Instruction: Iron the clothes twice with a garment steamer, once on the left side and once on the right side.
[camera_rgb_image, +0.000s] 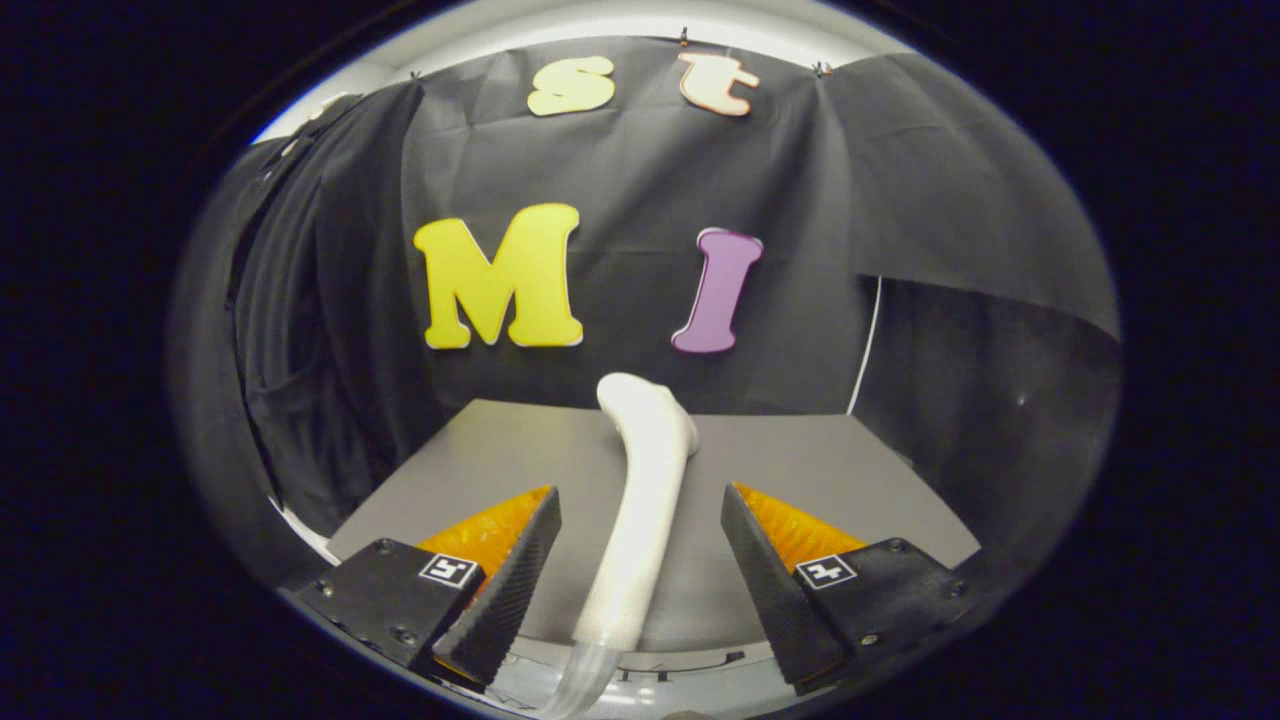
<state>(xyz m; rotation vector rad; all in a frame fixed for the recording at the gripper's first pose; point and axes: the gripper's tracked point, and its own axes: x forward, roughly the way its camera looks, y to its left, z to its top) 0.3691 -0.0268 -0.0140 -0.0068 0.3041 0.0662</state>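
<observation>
White plastic, the garment steamer (640, 500) lies on the grey table (820, 470) right between the gripper's (640, 575) two fingers, its handle running back toward the tool and its bent head pointing off beyond the tips. The fingers stand well apart, neither one touching the handle. Off beyond the left finger, a dark garment (300, 330) hangs against the booth wall. By my reckoning this is the pick-up, with no ironing started yet. Next the fingers need to close squarely on the handle, then lift it toward the cloth.
</observation>
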